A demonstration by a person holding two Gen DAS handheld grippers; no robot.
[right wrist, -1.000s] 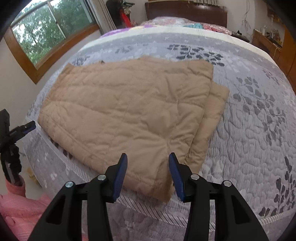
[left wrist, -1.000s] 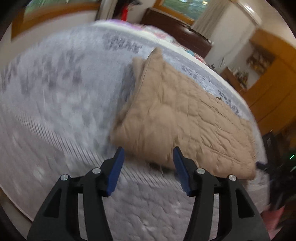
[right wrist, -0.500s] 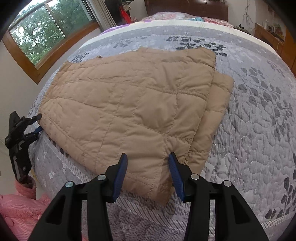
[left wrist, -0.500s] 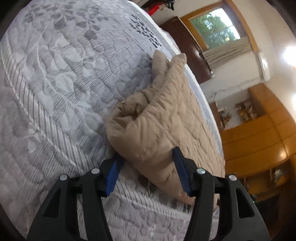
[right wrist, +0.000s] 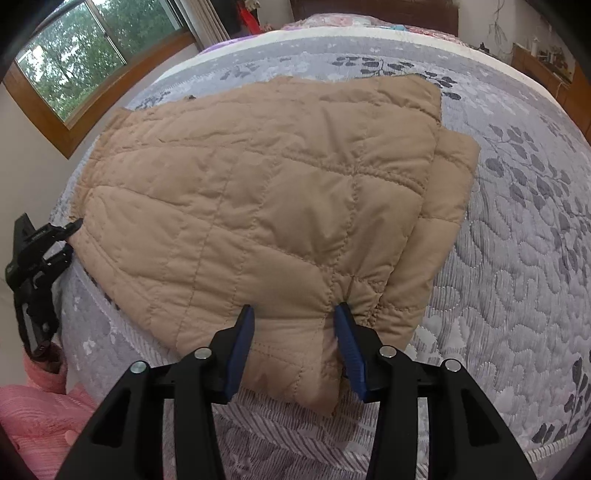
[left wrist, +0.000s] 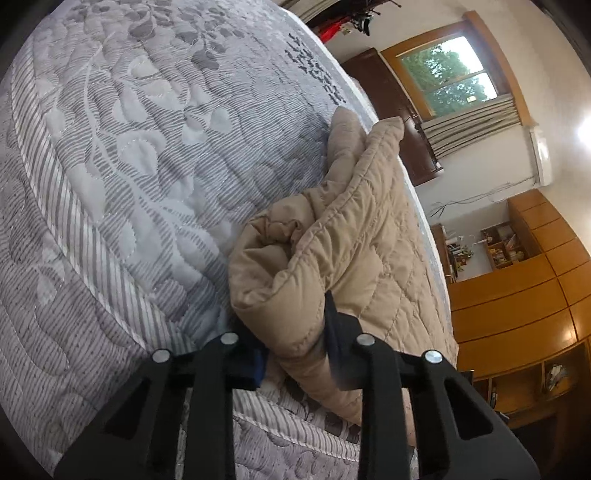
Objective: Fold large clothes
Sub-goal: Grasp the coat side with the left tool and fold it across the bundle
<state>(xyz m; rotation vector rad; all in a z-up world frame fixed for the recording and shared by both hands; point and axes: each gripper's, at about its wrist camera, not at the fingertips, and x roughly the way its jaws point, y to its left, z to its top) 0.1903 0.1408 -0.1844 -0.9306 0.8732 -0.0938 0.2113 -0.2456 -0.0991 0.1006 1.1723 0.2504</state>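
A tan quilted jacket lies folded on the grey floral bedspread, near its front edge. In the left wrist view my left gripper has its jaws closing on the jacket's thick folded corner, and the padding bulges between the pads. The same left gripper shows at the jacket's left end in the right wrist view. My right gripper stands open astride the jacket's near right corner, with fabric lying between its blue fingers.
The bed's edge runs just below both grippers. Pink cloth sits low at the left. A window is to the left. A wooden wardrobe stands beyond the bed, and more bedding lies at the head.
My left gripper rolled, came down to the jacket's end and closed its jaws around the folded corner. The right gripper sank a little over the near corner, jaws unchanged.
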